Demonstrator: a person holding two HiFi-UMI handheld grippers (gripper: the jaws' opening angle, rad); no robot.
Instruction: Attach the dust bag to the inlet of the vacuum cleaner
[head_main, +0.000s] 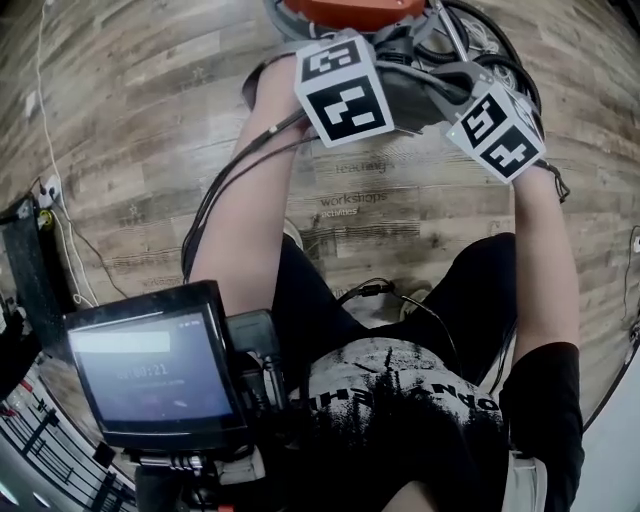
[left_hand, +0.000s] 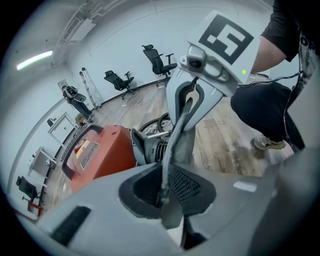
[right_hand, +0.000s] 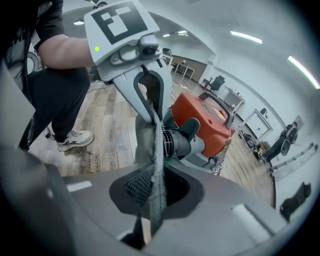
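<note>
**Both grippers pinched on the dust bag, in front of the vacuum cleaner's inlet**

My left gripper (left_hand: 166, 194) has its jaws nearly together, pinched on the edge of the grey dust bag (left_hand: 184, 137). The bag rises from the jaws up the middle of the left gripper view. My right gripper (right_hand: 150, 195) is likewise narrow and clamped on the same cloth, a grey strip running up the centre of the right gripper view. Each gripper appears at the upper centre of the other's view, marker cube on top, with the bag spanning between the two.

The orange vacuum cleaner (right_hand: 207, 125) stands on the wooden floor (head_main: 150, 130). It lies at centre right in the right gripper view and at lower left in the left gripper view. Its black ribbed inlet (right_hand: 176, 142) points toward the bag. The cloth hangs just beside the inlet's mouth and overlaps its left edge in the picture; I cannot tell whether they touch. In the head view both grippers sit close together at the top edge, the orange body just above them.
</note>
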